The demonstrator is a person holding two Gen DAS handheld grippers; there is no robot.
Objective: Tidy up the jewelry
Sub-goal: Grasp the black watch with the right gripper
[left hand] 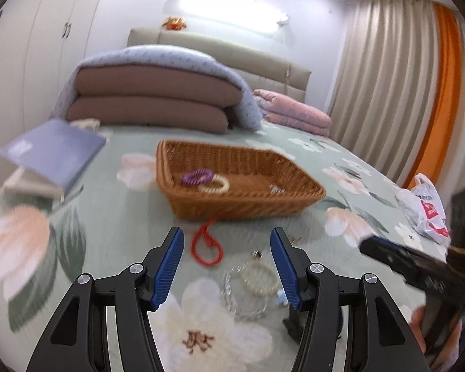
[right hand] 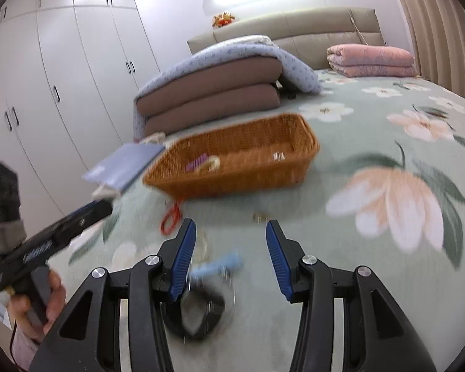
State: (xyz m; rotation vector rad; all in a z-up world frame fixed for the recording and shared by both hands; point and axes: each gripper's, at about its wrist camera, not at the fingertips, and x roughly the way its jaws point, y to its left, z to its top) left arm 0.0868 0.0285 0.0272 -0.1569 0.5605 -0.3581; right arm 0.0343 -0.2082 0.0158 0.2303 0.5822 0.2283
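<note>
Nearest to you, low in the left wrist view, the left gripper point(left hand: 226, 266) hangs with its jaws apart and nothing between the pads; just beyond them on the floral bedspread point(left hand: 114, 217) lie a pearl bracelet point(left hand: 259, 276) and a silvery chain point(left hand: 241, 300), with a red cord loop point(left hand: 206, 245) a little further up the frame. Expect all three to be light and limp: the chain will slump and slide, so pinch across a bunched part, and take the pearls across the strand, not on one slick bead. In the right wrist view the right gripper point(right hand: 231, 248) is likewise parted and empty above a pale blue piece point(right hand: 217, 268) and a dark band point(right hand: 195, 313), both blurred, so what they are I cannot say for sure. Both tools tilt downward toward the bed, your hand wrapped round each handle. Further on, mid-frame, the wicker basket point(left hand: 248, 204) already holds a purple coil point(left hand: 197, 176) and a cream bracelet point(left hand: 215, 186).
</note>
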